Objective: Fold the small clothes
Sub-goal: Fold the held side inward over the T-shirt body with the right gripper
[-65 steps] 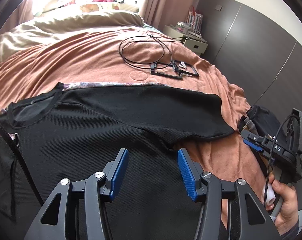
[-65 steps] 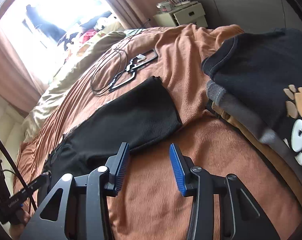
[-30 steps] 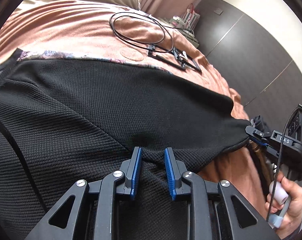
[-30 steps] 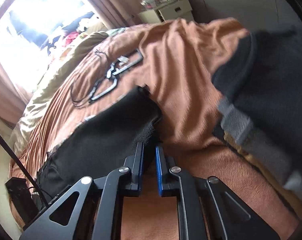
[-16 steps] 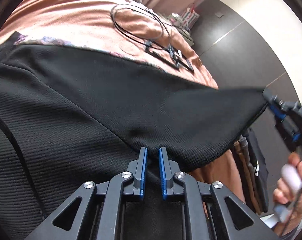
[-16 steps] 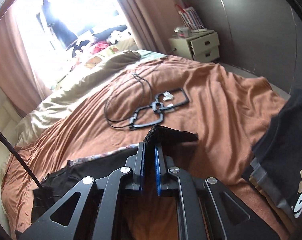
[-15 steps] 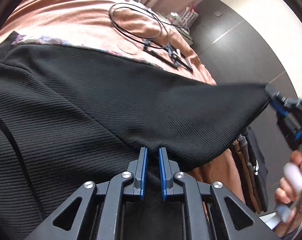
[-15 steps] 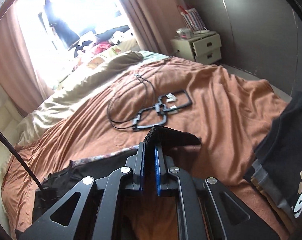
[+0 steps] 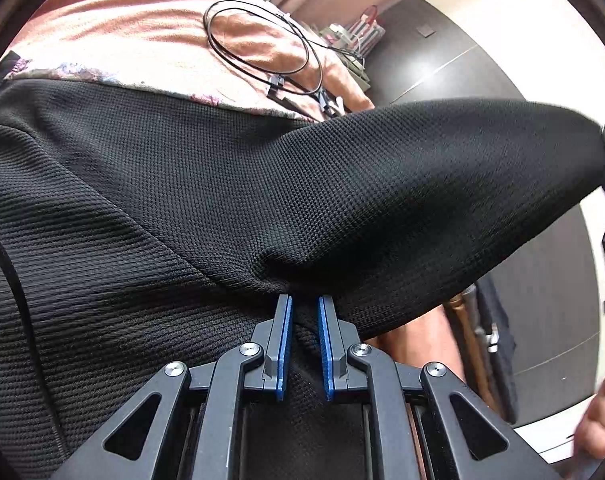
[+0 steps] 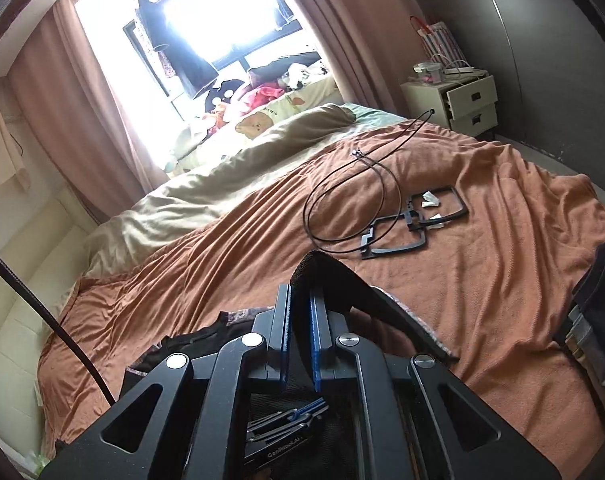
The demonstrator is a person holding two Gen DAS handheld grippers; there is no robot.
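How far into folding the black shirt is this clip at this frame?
Early. Done: both grips taken, the left gripper near the armpit, the right gripper on the sleeve end. In hand: the black shirt sleeve is lifted off the orange blanket. Left: laying the sleeve over the body, then the remaining folds.

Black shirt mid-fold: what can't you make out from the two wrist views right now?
- Black shirt hem and far side: cut off by the left wrist view's edges.
- Sleeve end: covered by the right gripper in the right wrist view.
- Folded pile: cropped at the right wrist view's right edge.
- Bedspread under the shirt: covered by fabric.
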